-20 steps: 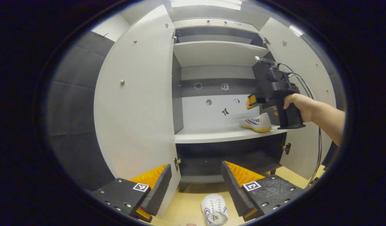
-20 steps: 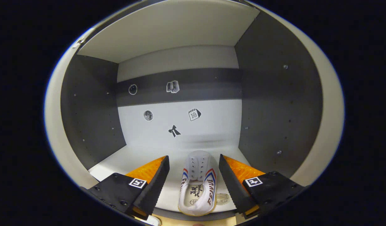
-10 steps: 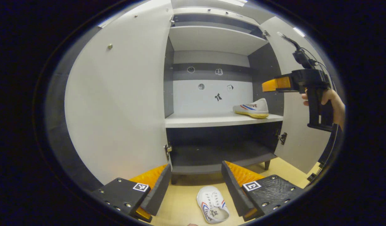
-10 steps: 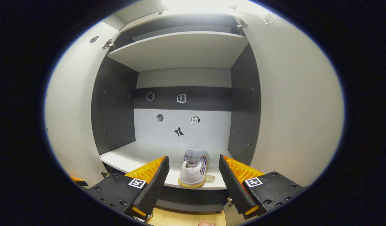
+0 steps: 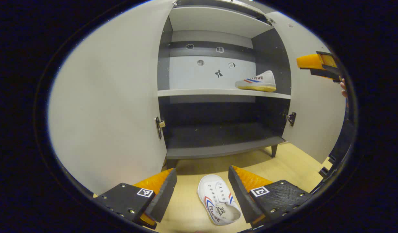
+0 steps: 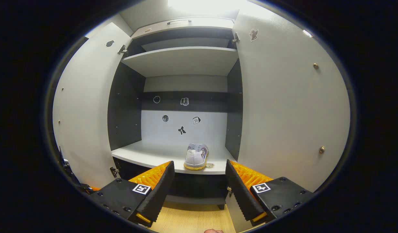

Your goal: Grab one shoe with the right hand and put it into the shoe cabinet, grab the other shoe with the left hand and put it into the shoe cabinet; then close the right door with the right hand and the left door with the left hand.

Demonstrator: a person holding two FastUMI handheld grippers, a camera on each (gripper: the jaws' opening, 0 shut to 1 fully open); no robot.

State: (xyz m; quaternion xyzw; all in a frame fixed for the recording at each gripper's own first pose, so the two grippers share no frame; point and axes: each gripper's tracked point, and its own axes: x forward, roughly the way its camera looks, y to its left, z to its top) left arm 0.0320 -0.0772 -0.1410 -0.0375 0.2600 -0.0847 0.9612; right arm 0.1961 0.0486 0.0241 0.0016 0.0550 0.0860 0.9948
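Note:
A white shoe (image 5: 219, 203) with red and blue stripes lies on the wooden floor, between the open fingers of my left gripper (image 5: 202, 189), which hovers above it. Its partner, the other white shoe (image 5: 257, 81), rests at the right end of the cabinet's white middle shelf (image 5: 199, 93); the right gripper view has that shoe (image 6: 195, 156) heel-on. My right gripper (image 6: 198, 183) is open and empty, in front of the shelf and apart from the shoe. At the right edge of the left gripper view, the right gripper (image 5: 318, 64) is in front of the right door. Both doors stand open.
The open left door (image 5: 111, 106) is close on my left gripper's left side. The open right door (image 6: 283, 106) is close on the right gripper's right. A dark bottom shelf (image 5: 218, 142) sits just above the wooden floor (image 5: 283, 165).
The right gripper has drawn back out of the cabinet, leaving the shoe on the shelf. The left gripper has dipped down toward the shoe on the floor, which now lies between its fingers.

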